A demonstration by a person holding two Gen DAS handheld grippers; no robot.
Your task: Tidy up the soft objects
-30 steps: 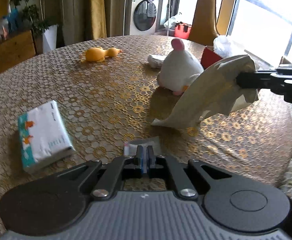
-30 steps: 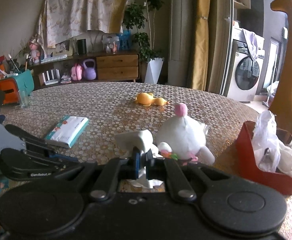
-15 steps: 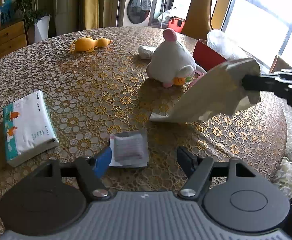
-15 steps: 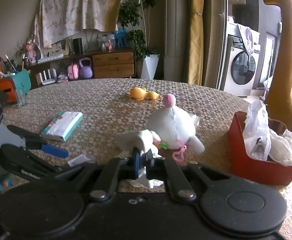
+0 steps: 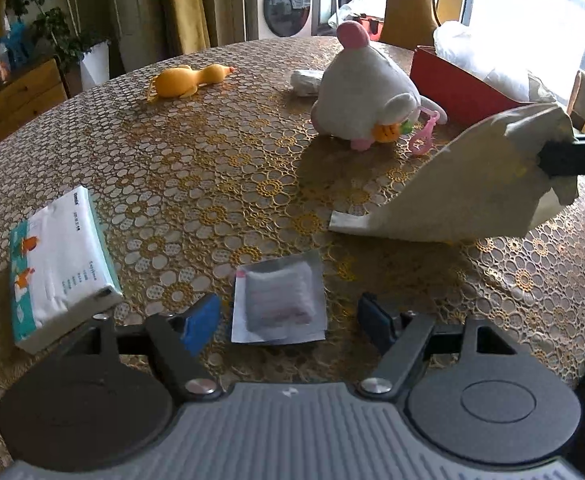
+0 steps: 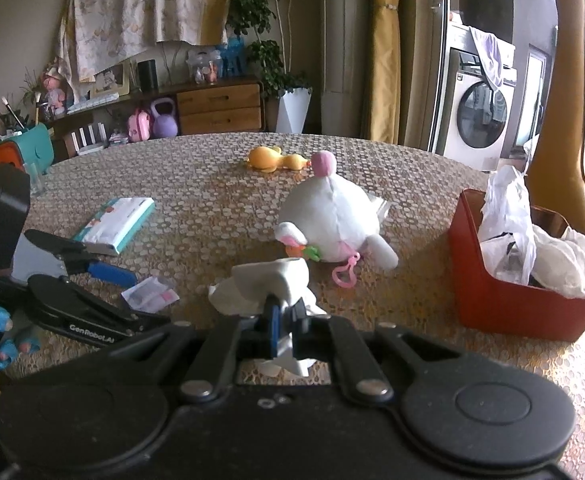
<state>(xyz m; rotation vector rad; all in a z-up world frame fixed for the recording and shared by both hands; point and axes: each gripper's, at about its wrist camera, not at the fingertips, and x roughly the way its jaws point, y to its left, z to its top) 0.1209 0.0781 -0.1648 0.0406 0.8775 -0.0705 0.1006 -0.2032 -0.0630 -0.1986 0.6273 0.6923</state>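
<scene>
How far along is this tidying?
Early, it seems. The red bin already holds plastic bags. The right gripper grips a tissue; the left gripper is open around a sachet. The plush, duck and tissue pack lie out.

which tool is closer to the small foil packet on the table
Left. The left tool sits open with the foil packet between its fingers; the right tool, shut on the tissue, is off to the packet's right.
</scene>
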